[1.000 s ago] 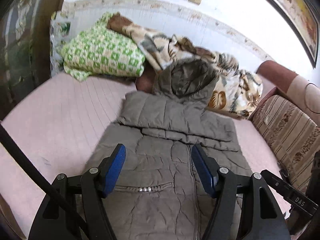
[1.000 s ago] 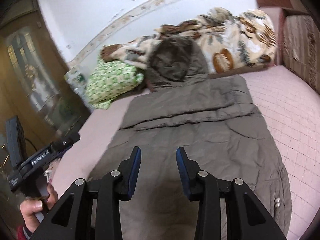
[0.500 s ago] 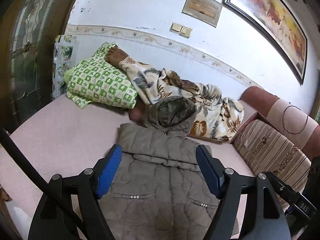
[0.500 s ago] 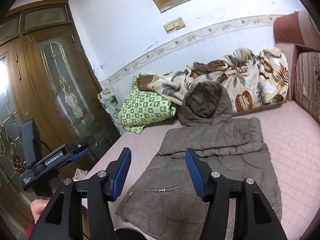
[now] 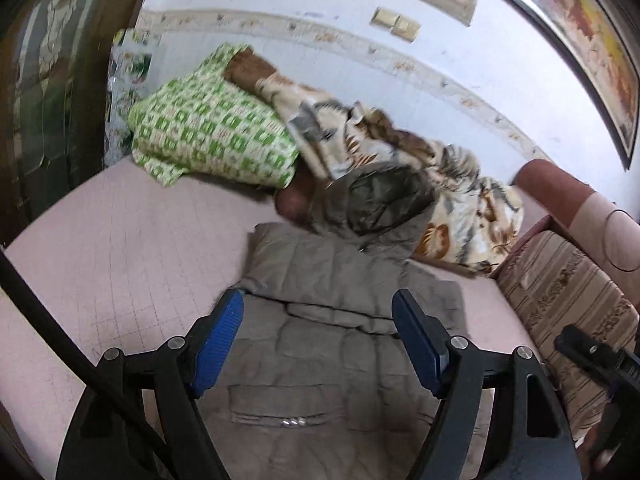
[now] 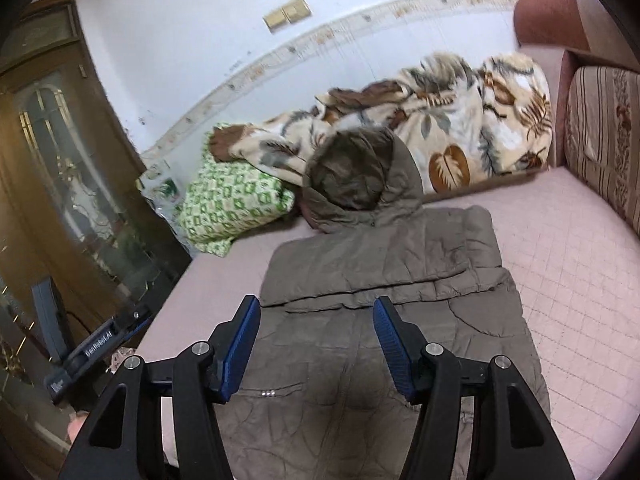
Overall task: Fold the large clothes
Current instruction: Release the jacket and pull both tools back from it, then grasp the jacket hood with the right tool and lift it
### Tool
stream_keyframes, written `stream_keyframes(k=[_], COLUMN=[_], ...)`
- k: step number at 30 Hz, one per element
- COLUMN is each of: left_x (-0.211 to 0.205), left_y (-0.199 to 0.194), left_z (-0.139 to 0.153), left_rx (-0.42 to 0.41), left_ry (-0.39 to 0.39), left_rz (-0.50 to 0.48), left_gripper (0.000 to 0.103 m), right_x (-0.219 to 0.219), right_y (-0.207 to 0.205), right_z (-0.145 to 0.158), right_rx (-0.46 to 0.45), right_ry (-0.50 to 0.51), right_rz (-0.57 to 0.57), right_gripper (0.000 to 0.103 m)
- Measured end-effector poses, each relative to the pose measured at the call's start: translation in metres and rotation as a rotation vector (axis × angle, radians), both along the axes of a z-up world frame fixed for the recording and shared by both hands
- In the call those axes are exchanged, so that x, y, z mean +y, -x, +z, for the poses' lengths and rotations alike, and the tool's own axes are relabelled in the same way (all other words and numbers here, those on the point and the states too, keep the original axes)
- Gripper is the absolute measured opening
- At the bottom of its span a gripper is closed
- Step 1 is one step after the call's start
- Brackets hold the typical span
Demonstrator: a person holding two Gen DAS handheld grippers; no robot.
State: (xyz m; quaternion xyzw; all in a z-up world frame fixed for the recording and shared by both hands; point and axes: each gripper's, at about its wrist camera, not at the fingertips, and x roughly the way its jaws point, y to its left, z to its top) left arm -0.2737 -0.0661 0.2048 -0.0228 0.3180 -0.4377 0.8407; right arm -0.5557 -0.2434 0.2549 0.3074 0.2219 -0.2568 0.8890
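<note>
A grey-brown hooded padded jacket lies flat on the pink quilted bed, sleeves folded across its chest, hood towards the wall. It also shows in the right wrist view. My left gripper is open and empty, held above the jacket's lower half. My right gripper is open and empty, above the jacket's lower half too. The other handle shows at the left of the right wrist view.
A green checked pillow and a leaf-patterned blanket lie at the head of the bed by the wall. A striped sofa cushion borders the right side. A wooden glazed wardrobe stands left.
Both grippers rose and pulled back from the jacket, then tilted down towards it again. Both jaws opened wider. The jacket has not moved.
</note>
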Motion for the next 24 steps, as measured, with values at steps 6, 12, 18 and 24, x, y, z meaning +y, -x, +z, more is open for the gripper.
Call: stream_keyframes(k=[6,12,18,24], left_x=[-0.051,-0.097,-0.104,-0.110], left_y=[-0.057,-0.086,-0.087,-0.092], left_z=[-0.038,-0.096,-0.109,-0.112], left_rx=[0.038,0.089,0.137,0.114], left_ry=[-0.037,-0.096,-0.073,-0.094], left_rz=[0.007,-0.005,-0.097,-0.071], left_gripper=[0.076,0.076,0.076,0.076], right_x=[-0.037,-0.099,-0.182,-0.254], right_y=[-0.046,-0.101,-0.181,-0.242], right_z=[-0.015,0.007,0.034,0.027], right_rx=[0.127,0.139,0.134,0.091], right_ry=[0.039,0.009,-0.068,-0.243], right_rz=[0.032,0.050,-0.019,-0.156], right_gripper=[0.063,0.063,0.064,0.069])
